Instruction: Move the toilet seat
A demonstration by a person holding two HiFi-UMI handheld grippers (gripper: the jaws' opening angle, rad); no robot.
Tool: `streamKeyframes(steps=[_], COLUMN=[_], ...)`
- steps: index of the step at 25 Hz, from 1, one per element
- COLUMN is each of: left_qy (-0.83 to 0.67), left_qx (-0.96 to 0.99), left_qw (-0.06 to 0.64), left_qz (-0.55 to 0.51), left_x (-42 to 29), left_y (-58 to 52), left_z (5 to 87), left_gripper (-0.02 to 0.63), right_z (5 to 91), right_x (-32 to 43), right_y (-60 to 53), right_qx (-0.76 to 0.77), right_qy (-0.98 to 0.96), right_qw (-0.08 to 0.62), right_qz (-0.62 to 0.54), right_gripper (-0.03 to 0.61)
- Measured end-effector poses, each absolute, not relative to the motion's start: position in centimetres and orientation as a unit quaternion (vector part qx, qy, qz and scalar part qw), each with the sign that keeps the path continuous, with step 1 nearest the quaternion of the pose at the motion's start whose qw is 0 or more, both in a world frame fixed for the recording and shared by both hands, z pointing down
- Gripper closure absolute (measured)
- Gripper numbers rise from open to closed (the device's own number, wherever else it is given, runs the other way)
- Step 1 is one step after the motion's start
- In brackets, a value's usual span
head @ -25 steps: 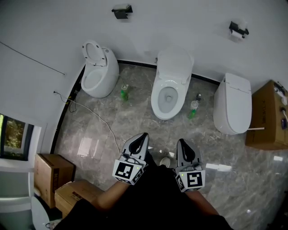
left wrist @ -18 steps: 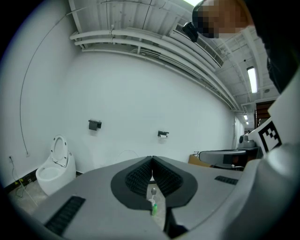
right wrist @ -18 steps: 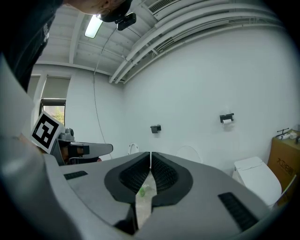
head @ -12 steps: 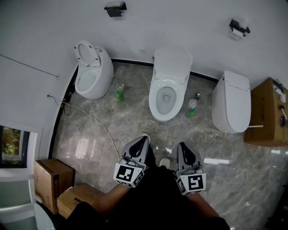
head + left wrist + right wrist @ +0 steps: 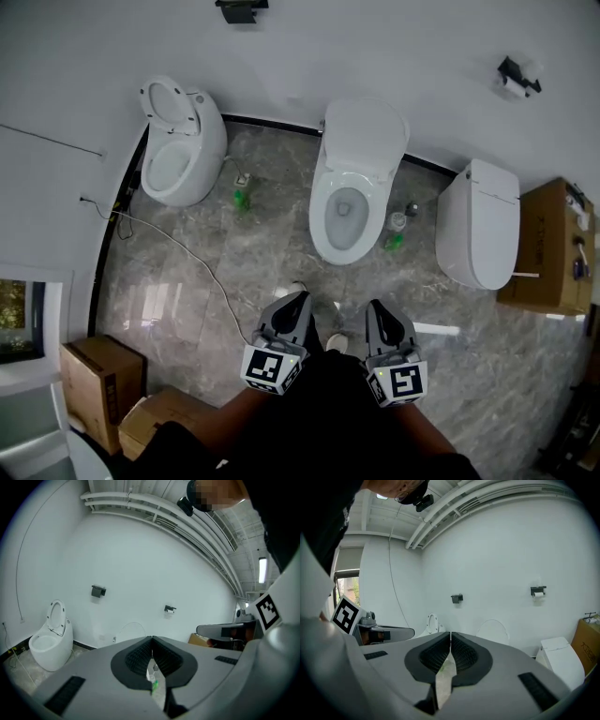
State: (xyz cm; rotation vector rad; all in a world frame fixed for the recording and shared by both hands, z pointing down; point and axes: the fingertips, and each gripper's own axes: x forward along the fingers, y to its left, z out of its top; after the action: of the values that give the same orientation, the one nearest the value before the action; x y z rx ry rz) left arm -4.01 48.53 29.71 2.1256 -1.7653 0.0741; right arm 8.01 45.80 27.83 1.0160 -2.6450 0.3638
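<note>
Left hand-held gripper (image 5: 299,297) and right hand-held gripper (image 5: 379,306), both closed and empty, nearer the middle toilet (image 5: 330,187) than before.

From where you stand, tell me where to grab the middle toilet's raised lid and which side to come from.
Take the lid by its free top edge, coming from the front over the bowl. It stands upright, hinged at the bowl's back, so the thin upper rim is likely the easiest part to straddle.

Your head view looks steeply down from well back; both gripper views face the white wall (image 5: 140,564) from low, sharing the leftmost toilet (image 5: 178,150) with it.
</note>
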Motion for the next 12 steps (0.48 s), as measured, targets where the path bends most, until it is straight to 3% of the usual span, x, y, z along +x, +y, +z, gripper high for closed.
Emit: streamKeyframes(steps=[12], left_qy=[-0.59], left_qx=[0.774], left_qw=[0.225], left_qz=[0.053], left_x=[-13.2], left_y=[41.2], left_z=[33.6], left_gripper=[0.598], right_z=[29.6], right_x=[1.7], right_y=[37.1], right_qx=[0.414], right_qy=[-0.882], right_qw=[0.19], right_qz=[0.121], right_gripper=[0.548])
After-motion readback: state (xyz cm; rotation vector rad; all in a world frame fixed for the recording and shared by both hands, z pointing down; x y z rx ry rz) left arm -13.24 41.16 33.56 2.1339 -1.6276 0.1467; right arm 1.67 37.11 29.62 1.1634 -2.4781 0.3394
